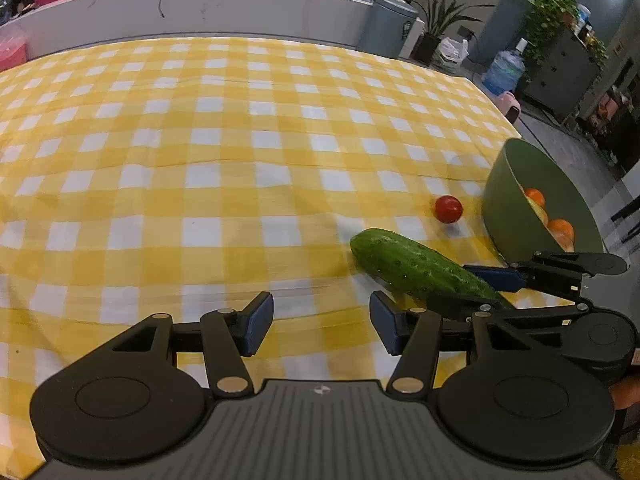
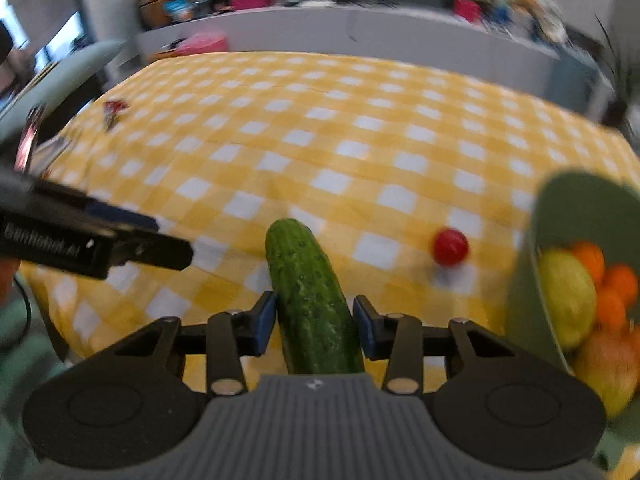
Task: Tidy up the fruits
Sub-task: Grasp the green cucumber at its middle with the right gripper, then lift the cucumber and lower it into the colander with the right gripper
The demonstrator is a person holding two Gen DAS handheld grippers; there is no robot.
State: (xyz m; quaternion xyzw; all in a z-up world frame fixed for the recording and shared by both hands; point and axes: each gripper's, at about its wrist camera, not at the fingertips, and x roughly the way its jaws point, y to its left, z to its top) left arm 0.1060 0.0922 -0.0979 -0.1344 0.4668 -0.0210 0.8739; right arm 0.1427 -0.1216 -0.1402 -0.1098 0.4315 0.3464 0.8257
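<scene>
A green cucumber (image 2: 312, 296) sits between the blue pads of my right gripper (image 2: 315, 322), which is shut on it; it also shows in the left wrist view (image 1: 416, 266), held just above the checked cloth. A small red tomato (image 1: 448, 209) lies on the cloth beside a green bowl (image 1: 508, 200) holding oranges and yellow fruit; both show in the right wrist view, the tomato (image 2: 450, 246) and the bowl (image 2: 524, 300). My left gripper (image 1: 322, 322) is open and empty, left of the cucumber.
The yellow-and-white checked tablecloth (image 1: 240, 140) covers the table. A small red object (image 2: 114, 108) lies at its far left corner. The table's right edge runs just past the bowl. A grey counter (image 1: 200, 8) stands behind.
</scene>
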